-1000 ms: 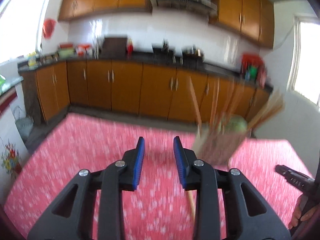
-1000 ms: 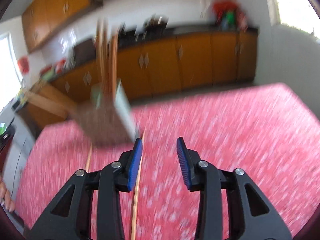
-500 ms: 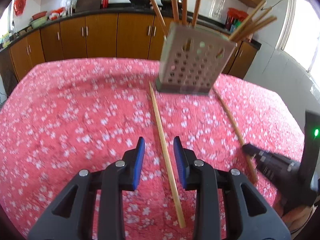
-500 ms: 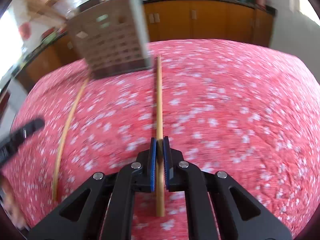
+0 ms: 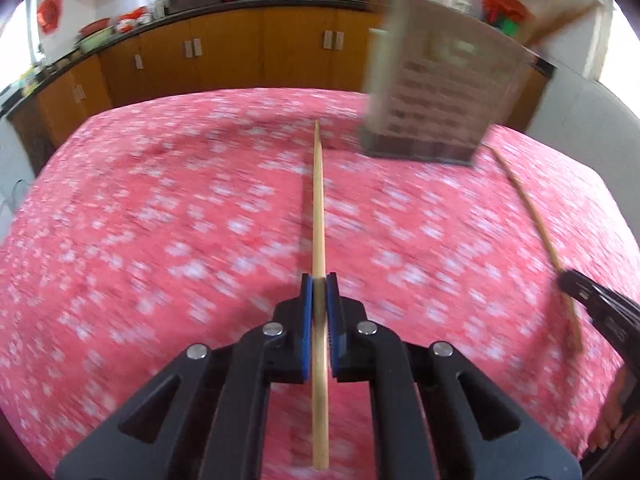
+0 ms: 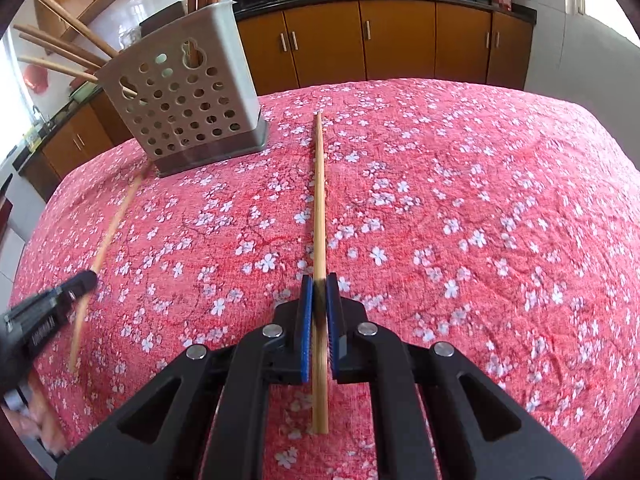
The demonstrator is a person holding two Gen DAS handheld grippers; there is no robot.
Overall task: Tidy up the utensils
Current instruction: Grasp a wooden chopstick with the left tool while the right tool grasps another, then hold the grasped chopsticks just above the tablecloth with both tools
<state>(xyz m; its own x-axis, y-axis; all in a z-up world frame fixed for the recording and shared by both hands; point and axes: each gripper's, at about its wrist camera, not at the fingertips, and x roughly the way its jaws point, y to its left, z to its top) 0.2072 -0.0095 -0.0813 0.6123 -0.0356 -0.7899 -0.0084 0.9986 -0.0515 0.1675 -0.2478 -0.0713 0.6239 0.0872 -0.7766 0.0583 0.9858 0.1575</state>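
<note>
Left gripper is clamping a long pale wooden chopstick at frame centre. Right gripper is clamping a second wooden chopstick. Perforated grey utensil holder is standing upper left on red floral tablecloth.
</note>
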